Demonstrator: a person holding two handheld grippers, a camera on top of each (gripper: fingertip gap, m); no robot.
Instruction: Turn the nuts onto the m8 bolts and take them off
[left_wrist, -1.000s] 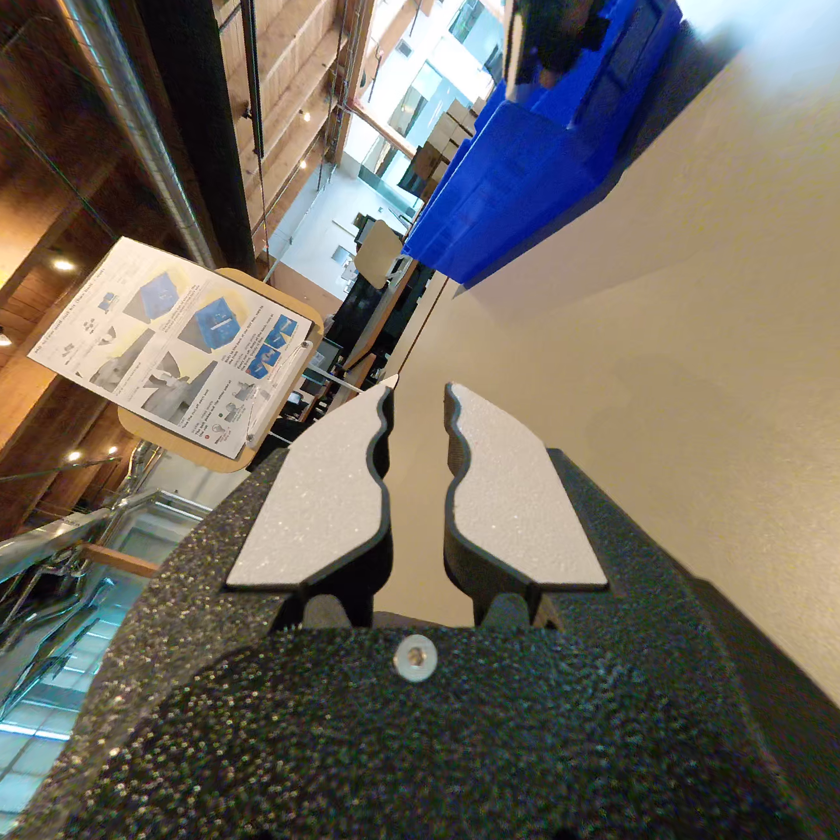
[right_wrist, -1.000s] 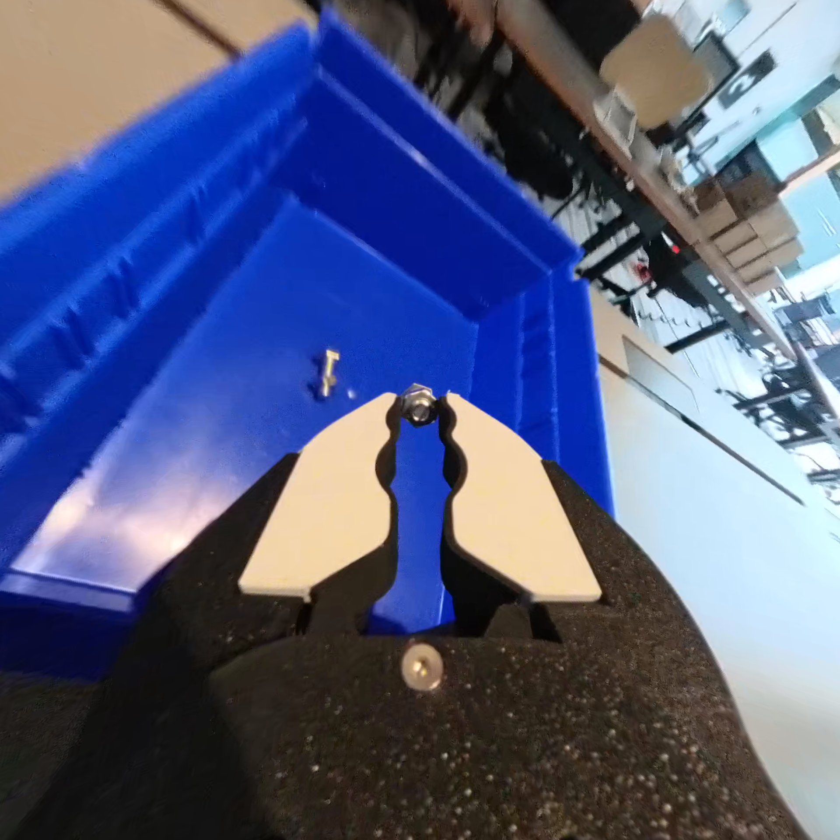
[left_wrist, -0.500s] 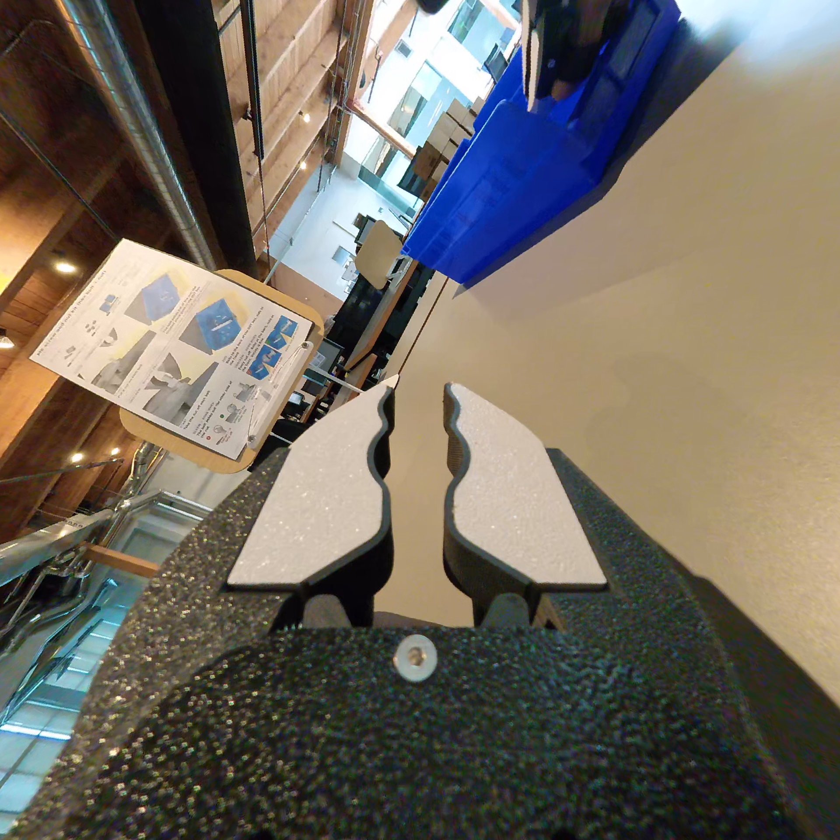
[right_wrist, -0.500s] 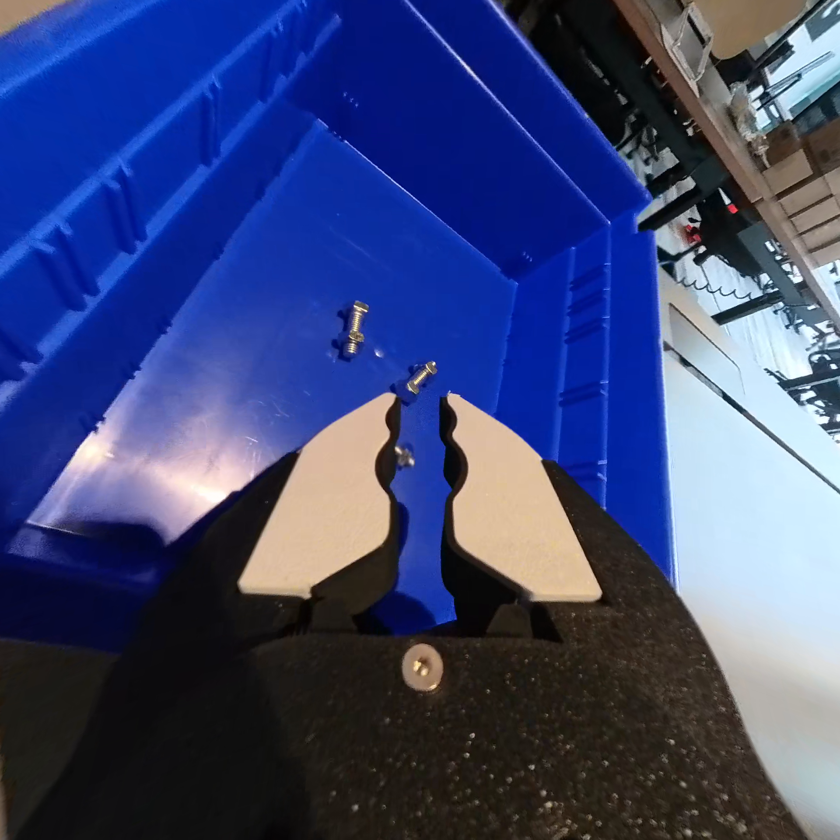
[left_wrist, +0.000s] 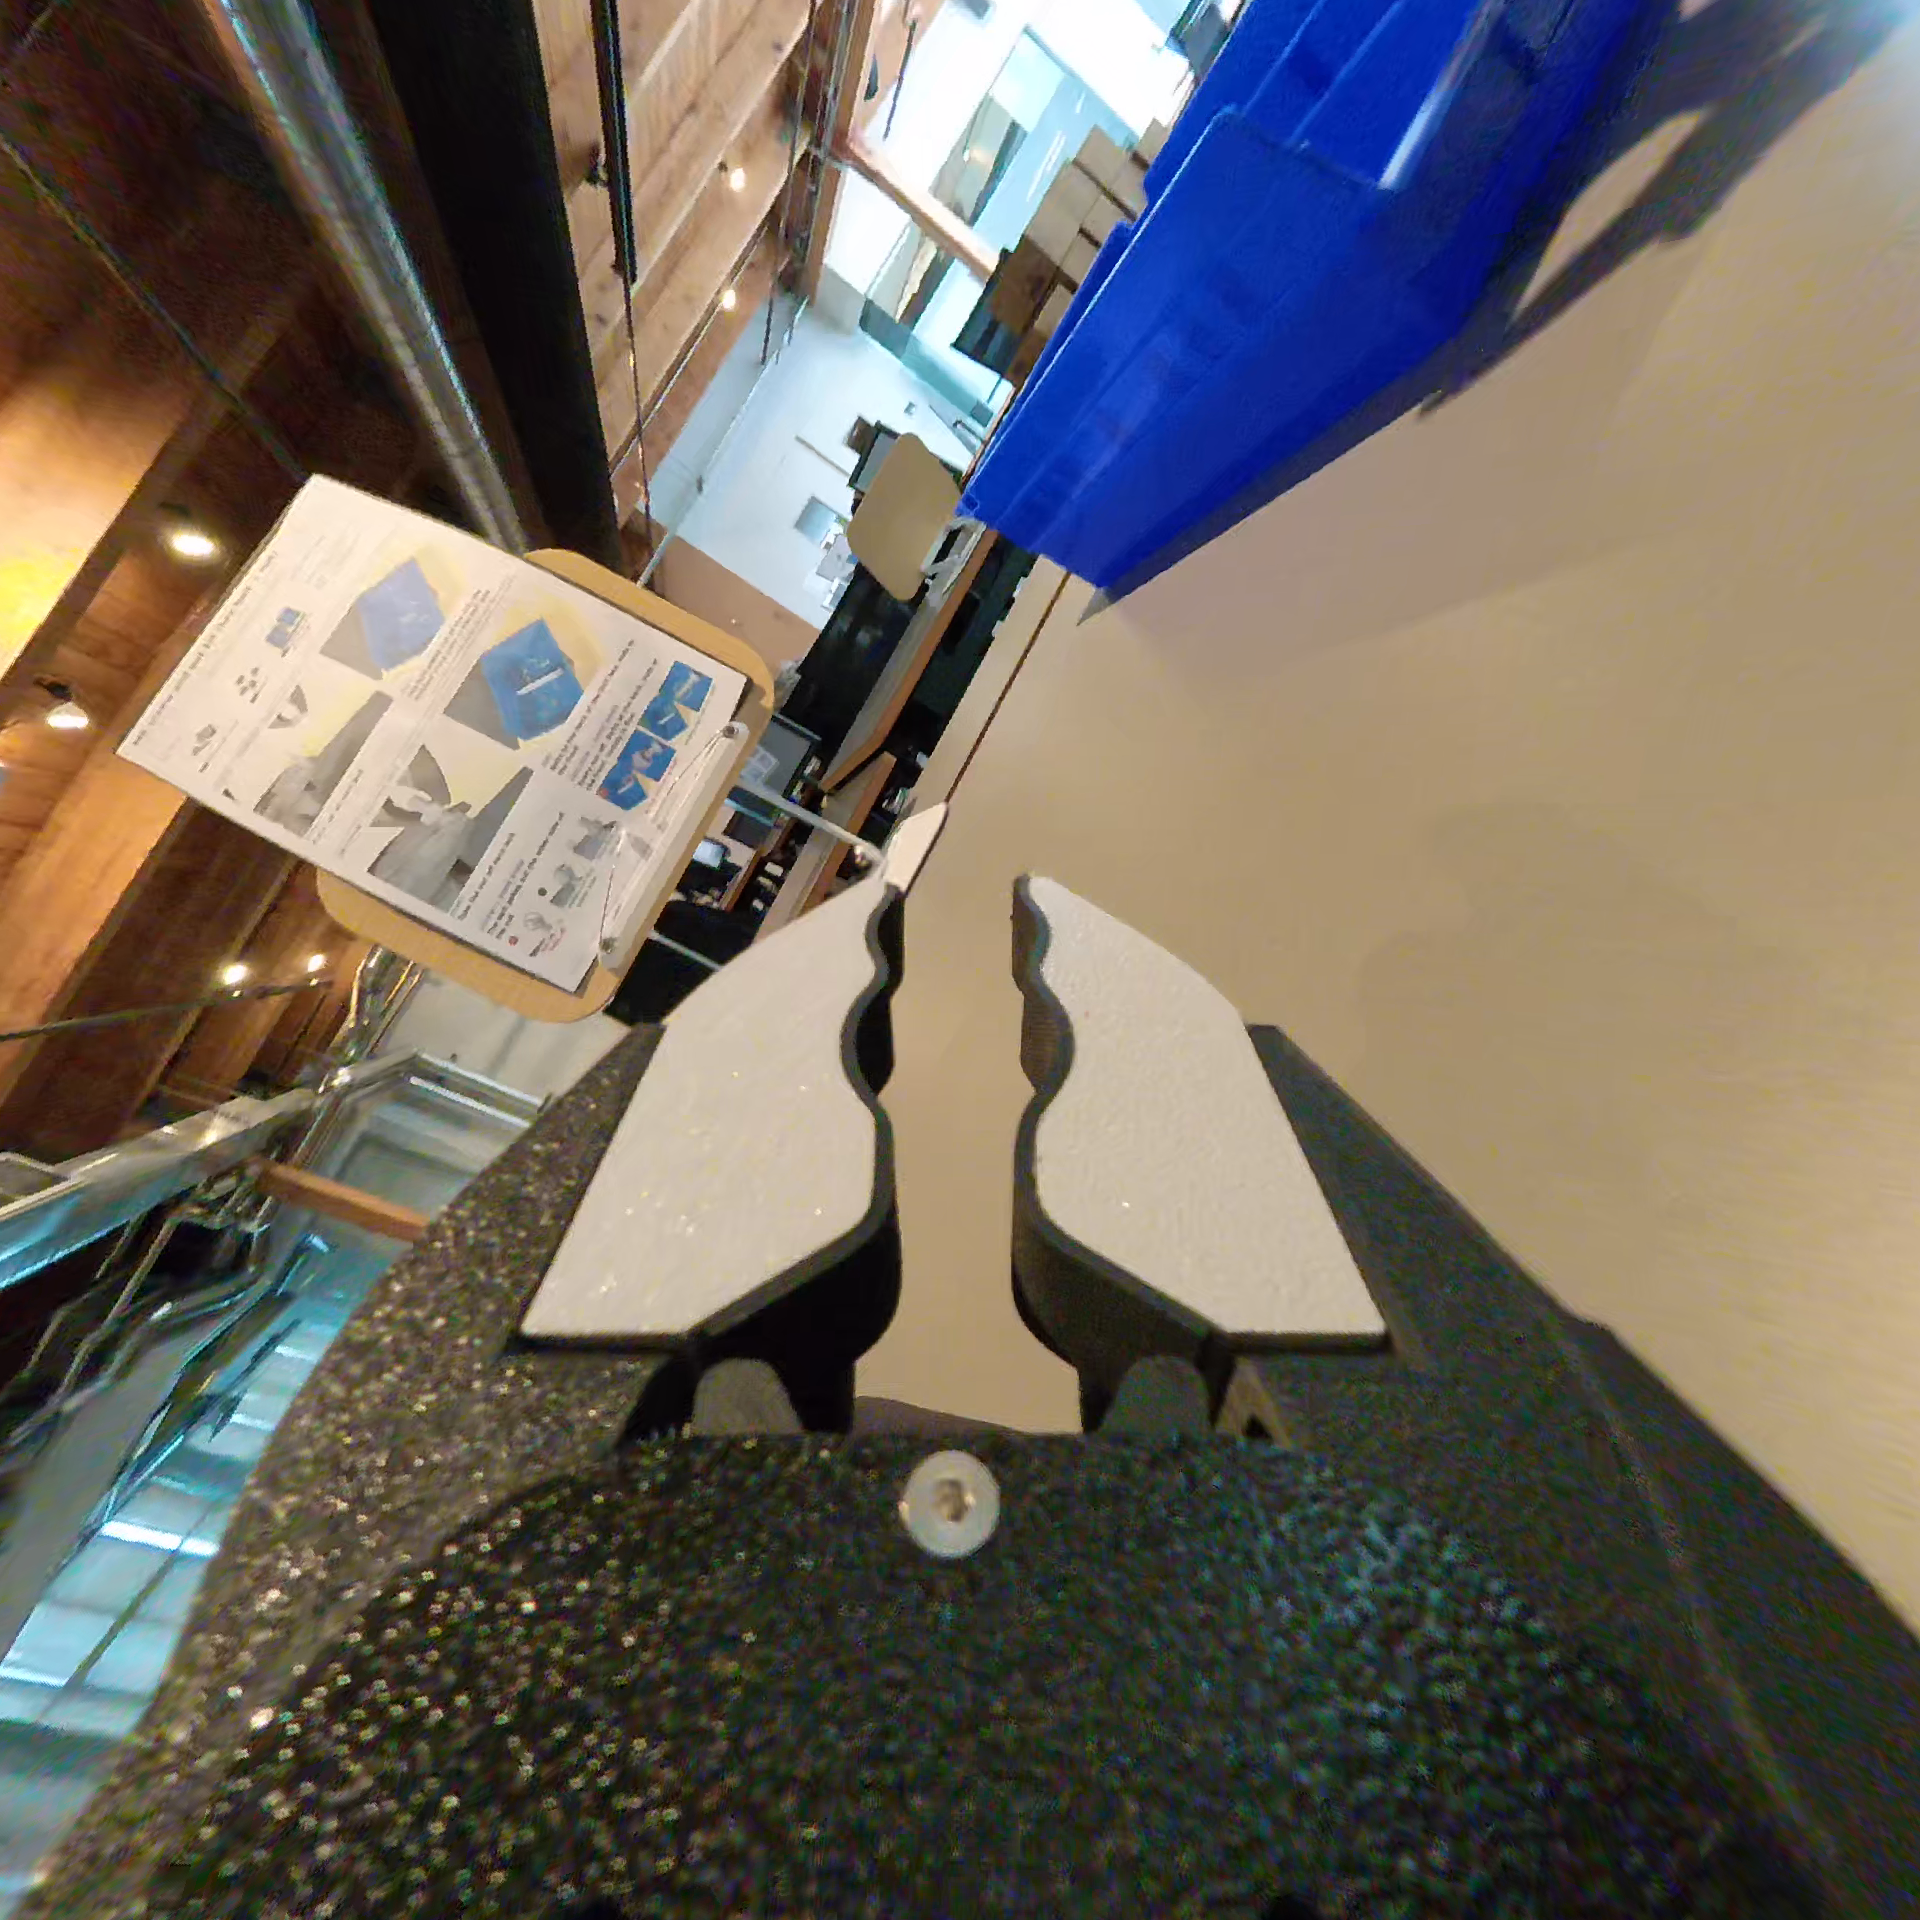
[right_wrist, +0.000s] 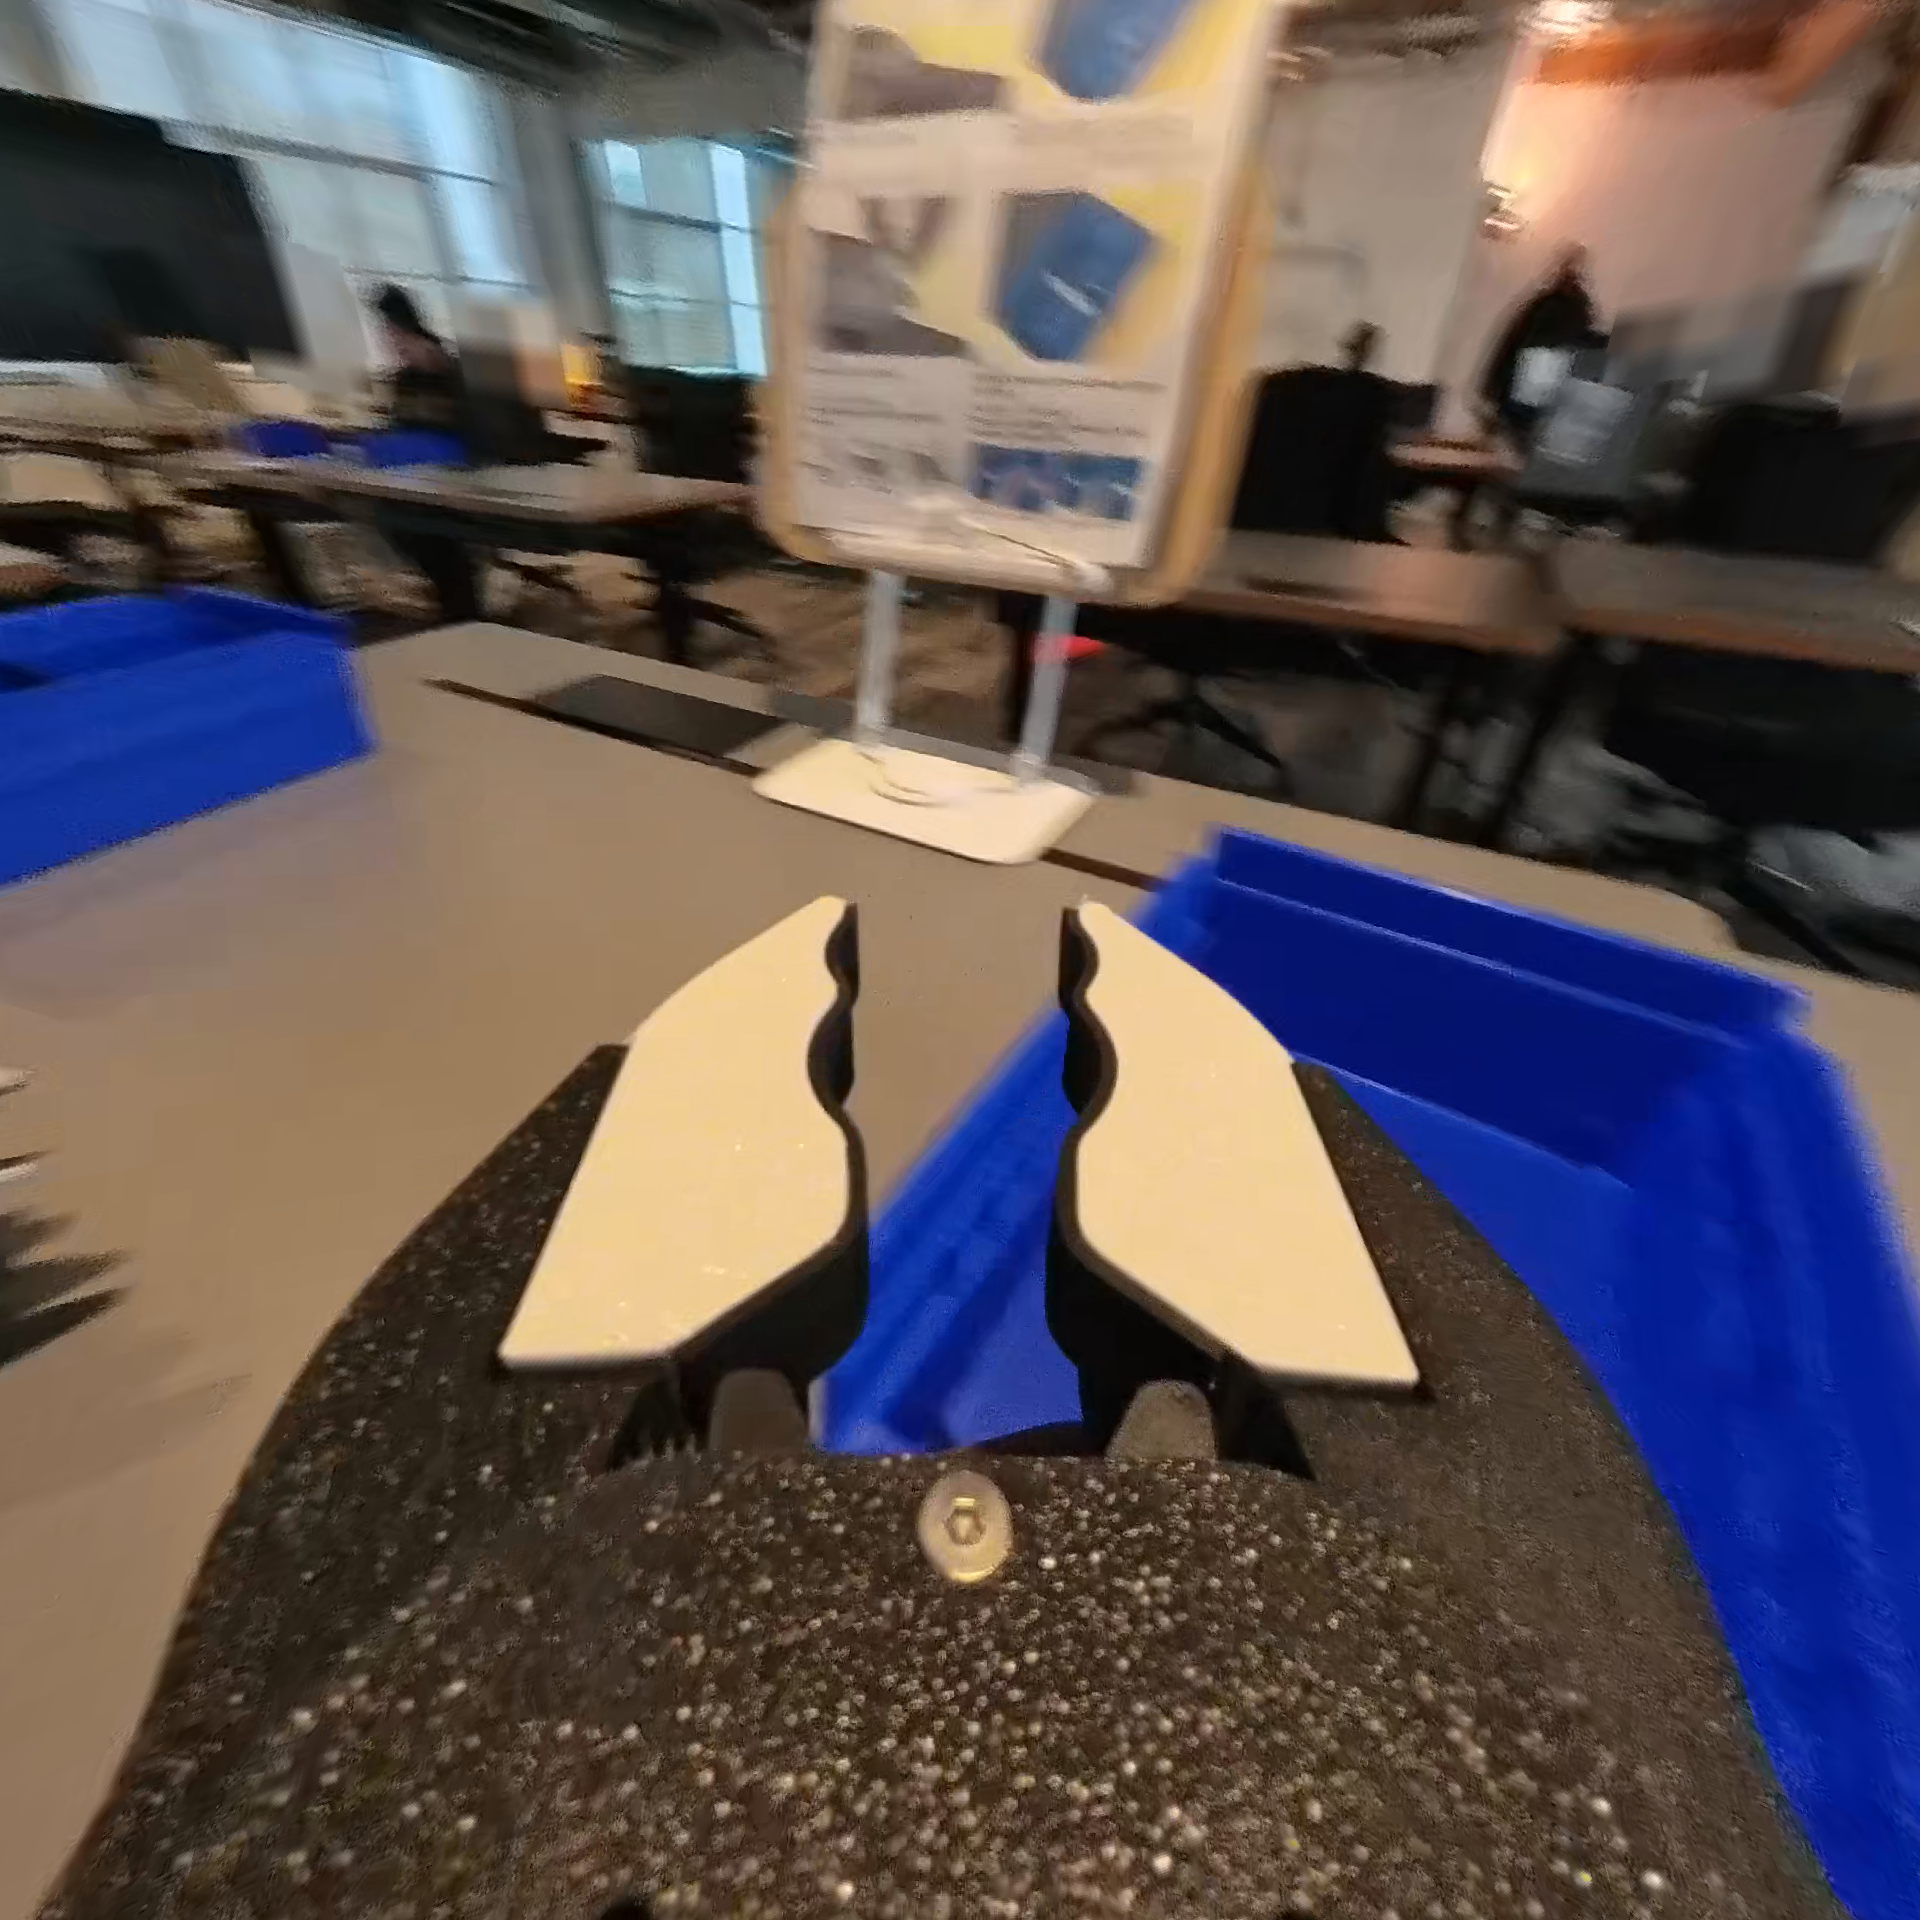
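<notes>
No bolt or nut shows in either view now. My right gripper (right_wrist: 958, 920) is open and empty, held above the near left edge of a blue bin (right_wrist: 1538, 1101) whose floor is hidden from here. My left gripper (left_wrist: 956, 894) is open and empty, rolled on its side close to the beige table (left_wrist: 1455, 831), with nothing between its fingers. The blue bins (left_wrist: 1226, 312) show far off at the top of the left wrist view.
A paper instruction sheet on a clipboard stand (right_wrist: 1013, 312) stands at the table's far edge; it also shows in the left wrist view (left_wrist: 436, 727). A second blue bin (right_wrist: 156, 717) sits at the left. Other tables and people are in the blurred background. Across from one pair of fingers to the other is roughly 30 centimetres.
My right gripper let go of the bolt with its nut into the bin, opened wider, and swung up and out of the bin to face the stand. My left gripper barely moved.
</notes>
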